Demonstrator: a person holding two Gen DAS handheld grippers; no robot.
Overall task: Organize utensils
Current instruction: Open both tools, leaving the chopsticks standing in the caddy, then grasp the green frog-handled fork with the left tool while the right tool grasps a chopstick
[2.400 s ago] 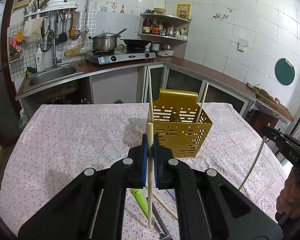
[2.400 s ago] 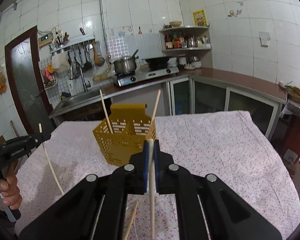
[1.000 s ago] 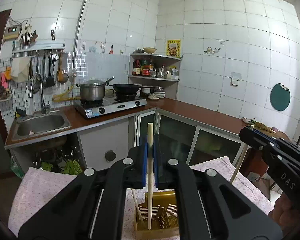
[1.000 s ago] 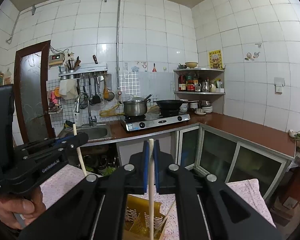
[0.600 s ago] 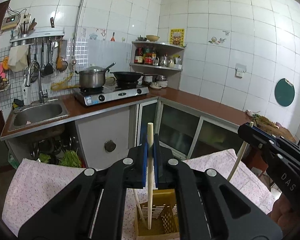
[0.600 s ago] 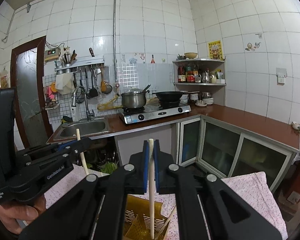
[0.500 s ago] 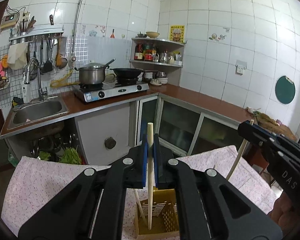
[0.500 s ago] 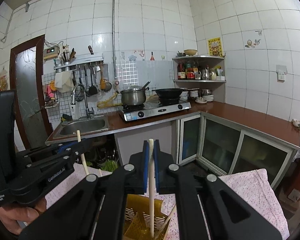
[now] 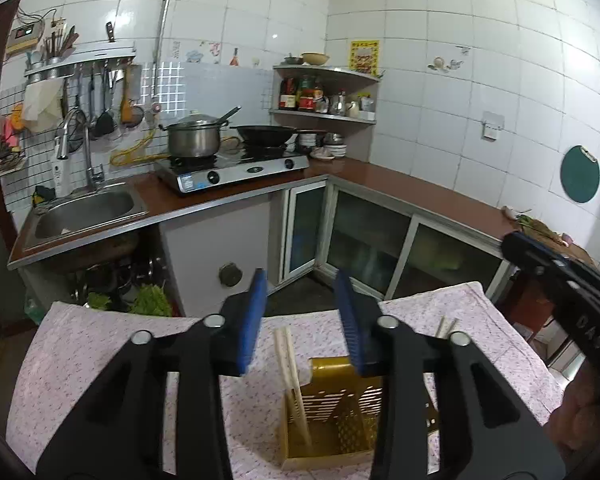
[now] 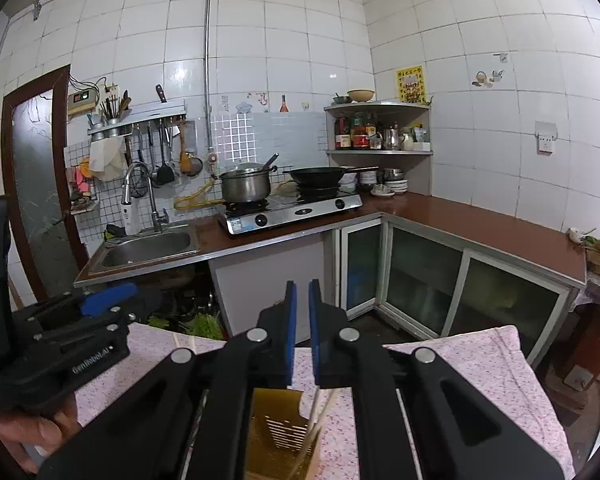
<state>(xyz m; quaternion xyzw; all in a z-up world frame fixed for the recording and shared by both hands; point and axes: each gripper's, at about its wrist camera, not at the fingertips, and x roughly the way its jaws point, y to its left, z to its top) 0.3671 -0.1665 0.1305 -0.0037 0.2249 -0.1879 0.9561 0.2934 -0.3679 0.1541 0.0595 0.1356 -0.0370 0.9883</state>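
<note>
Shows a gold holder (image 9: 332,412) low in the left wrist view: boxy, thin-walled, punched with rows of slots and small holes, divided inside, with a curled lip at the back. Stands on a bench under a pale pink cloth (image 9: 100,344) printed with tiny flowers. Holds a pair of pale, smooth, straight chopsticks (image 9: 286,356) in the left compartment, leaning left, tops well above the rim. Shows a second pair of chopstick tips (image 9: 446,326) near the holder's right side, lower ends hidden.

Finds the left gripper (image 9: 300,320) above the holder, black arms tipped with flat blue fingers (image 9: 252,320): just opened, now spread wide, gripping nothing, clear of the chopsticks below.

Finds the right gripper (image 10: 302,332) over the same holder, fingers parted by only a narrow slit, nothing between them. Shows one pale stick (image 10: 320,424) slanting into the holder beneath, apart from the pads.
</note>
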